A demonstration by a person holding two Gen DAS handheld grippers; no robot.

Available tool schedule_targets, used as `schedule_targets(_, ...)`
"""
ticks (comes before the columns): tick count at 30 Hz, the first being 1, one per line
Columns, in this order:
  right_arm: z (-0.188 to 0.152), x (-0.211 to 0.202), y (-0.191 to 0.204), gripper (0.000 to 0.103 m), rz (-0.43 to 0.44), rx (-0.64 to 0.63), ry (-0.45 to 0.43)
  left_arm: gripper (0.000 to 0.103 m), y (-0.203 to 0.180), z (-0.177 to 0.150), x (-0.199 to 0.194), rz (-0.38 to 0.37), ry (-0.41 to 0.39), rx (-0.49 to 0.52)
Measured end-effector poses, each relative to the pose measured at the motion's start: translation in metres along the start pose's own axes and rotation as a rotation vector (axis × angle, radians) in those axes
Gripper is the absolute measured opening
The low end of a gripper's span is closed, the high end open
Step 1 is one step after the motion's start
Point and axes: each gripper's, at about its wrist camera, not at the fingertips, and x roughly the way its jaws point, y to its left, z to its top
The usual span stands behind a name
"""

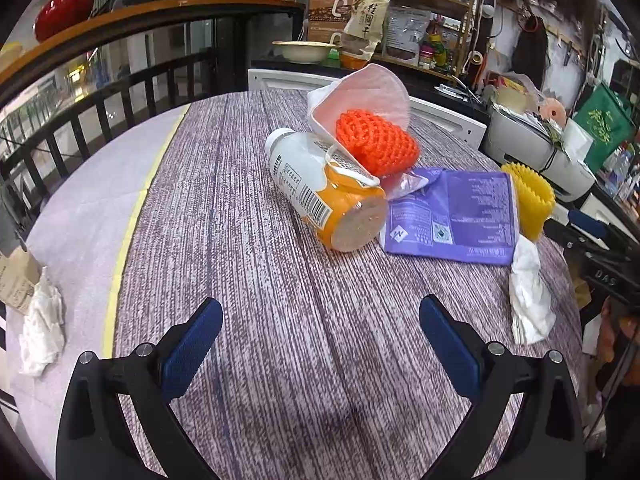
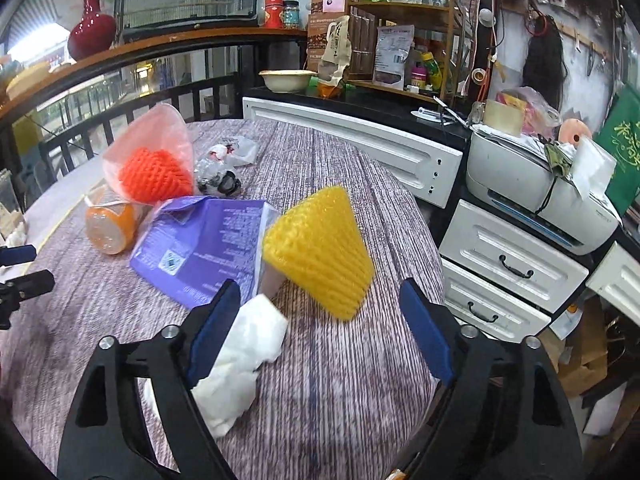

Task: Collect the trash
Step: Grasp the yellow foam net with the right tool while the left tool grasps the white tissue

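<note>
Trash lies on a round table with a purple-grey cloth [image 1: 280, 320]. An orange-and-white plastic bottle [image 1: 320, 188] lies on its side, with a white face mask [image 1: 360, 96] and an orange foam net [image 1: 376, 144] leaning on it. Beside them are a purple packet [image 1: 452, 216], a yellow foam net [image 2: 320, 252] and a crumpled white tissue [image 2: 236, 360]. My left gripper [image 1: 320, 328] is open over bare cloth, short of the bottle. My right gripper [image 2: 320, 320] is open just in front of the yellow net, with the tissue by its left finger [image 2: 212, 328].
A second tissue [image 1: 40, 328] and a cardboard scrap [image 1: 16, 280] lie at the table's left edge. Crumpled clear wrappers [image 2: 224, 168] sit behind the orange net. White drawers [image 2: 504, 264] and a printer [image 2: 540, 188] stand right of the table, a dark railing [image 1: 120, 92] behind.
</note>
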Motion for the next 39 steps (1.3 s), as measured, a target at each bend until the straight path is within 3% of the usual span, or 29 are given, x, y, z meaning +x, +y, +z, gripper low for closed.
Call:
schedule_targets(3, 0.001, 0.011, 0.002, 0.058, -0.035, -0.036, 0.014, 0.097, 0.003, 0.008, 0.01, 0.009, 0.014, -0.017)
schedule_targets(5, 0.001, 0.017, 0.001, 0.034, -0.035, -0.047, 0.027, 0.097, 0.007, 0.014, 0.014, -0.002, 0.018, -0.036)
schedule_targets(8, 0.0, 0.02, -0.002, 0.017, -0.039, -0.045, 0.037, 0.097, 0.01, 0.022, 0.022, 0.003, 0.028, -0.048)
schedule_targets(16, 0.0, -0.003, -0.009, 0.013, -0.031, -0.012, -0.032, 0.097, 0.007, 0.034, 0.034, 0.01, 0.031, -0.079)
schedule_targets(18, -0.001, -0.01, -0.012, 0.013, -0.034, -0.002, -0.049, 0.096, 0.007, 0.03, 0.02, 0.035, -0.056, -0.134)
schedule_targets(20, -0.003, -0.019, -0.016, 0.013, -0.039, 0.007, -0.062, 0.097, 0.0, 0.026, 0.005, -0.023, -0.119, -0.143)
schedule_targets(28, -0.021, -0.036, -0.037, 0.013, -0.042, 0.081, -0.063, 0.097, -0.078, 0.008, 0.011, -0.241, 0.037, 0.06)
schedule_targets(34, -0.037, -0.042, -0.058, 0.013, -0.048, 0.154, -0.048, 0.095, -0.151, -0.014, 0.028, -0.227, 0.097, 0.269)
schedule_targets(39, -0.053, -0.049, -0.077, 0.013, -0.075, 0.207, -0.033, 0.087, -0.185, -0.026, 0.043, -0.198, 0.144, 0.363)
